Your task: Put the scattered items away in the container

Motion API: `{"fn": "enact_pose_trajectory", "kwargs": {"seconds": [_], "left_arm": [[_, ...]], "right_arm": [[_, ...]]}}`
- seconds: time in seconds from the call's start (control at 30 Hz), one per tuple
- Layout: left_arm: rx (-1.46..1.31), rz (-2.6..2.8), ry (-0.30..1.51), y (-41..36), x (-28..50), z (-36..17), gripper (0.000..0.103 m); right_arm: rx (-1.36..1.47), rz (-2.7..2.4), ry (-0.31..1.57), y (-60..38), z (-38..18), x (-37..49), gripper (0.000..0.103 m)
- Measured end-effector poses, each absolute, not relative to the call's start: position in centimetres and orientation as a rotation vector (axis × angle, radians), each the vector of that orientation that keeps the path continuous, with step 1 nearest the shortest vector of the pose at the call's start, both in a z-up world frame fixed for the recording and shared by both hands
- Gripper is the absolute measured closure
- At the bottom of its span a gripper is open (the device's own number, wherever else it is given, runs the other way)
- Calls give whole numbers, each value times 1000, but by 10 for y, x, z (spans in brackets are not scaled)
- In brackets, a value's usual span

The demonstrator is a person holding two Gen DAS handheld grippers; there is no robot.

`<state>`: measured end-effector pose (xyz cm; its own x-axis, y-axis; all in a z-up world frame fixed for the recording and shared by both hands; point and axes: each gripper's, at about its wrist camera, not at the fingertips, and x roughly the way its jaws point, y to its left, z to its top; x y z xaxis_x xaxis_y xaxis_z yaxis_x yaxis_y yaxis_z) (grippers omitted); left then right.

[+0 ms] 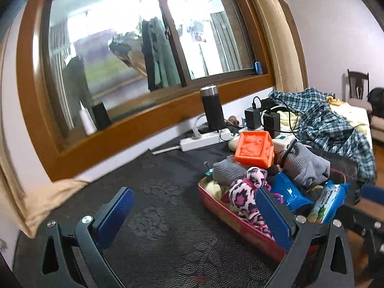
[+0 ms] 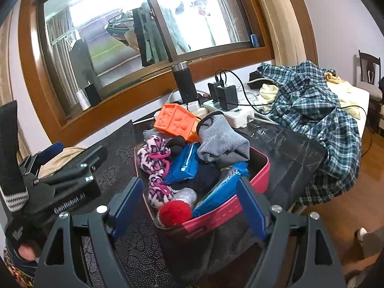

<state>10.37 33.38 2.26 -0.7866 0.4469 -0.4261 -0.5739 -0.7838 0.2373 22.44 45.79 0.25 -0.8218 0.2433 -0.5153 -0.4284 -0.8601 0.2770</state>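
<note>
Both grippers [image 1: 192, 213] [image 2: 189, 204] spread, tilted over container [image 2: 216, 212]

Left wrist view: mounted behind the left tongs [image 1: 192, 213], looking forward and slightly down across the dark table [image 1: 156, 192] toward the window [image 1: 134, 48], close to the red container [image 1: 237, 218], which sits at its right. Right wrist view: mounted behind the right tongs [image 2: 189, 206], tilted down, very near and almost over the red container [image 2: 223, 213], facing the same window [image 2: 134, 28]. Shared by both: container, orange block [image 1: 254, 150], black flask [image 1: 212, 110], plaid shirt [image 1: 336, 124], window.
</note>
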Motion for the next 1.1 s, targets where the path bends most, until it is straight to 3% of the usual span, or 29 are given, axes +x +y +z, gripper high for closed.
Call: {"fn": "enact_pose_trajectory", "kwargs": {"seconds": [1.1], "left_arm": [[-615, 2409, 466, 343, 108, 15, 0]], "right_arm": [[-750, 2588, 497, 455, 0, 230, 17]]}}
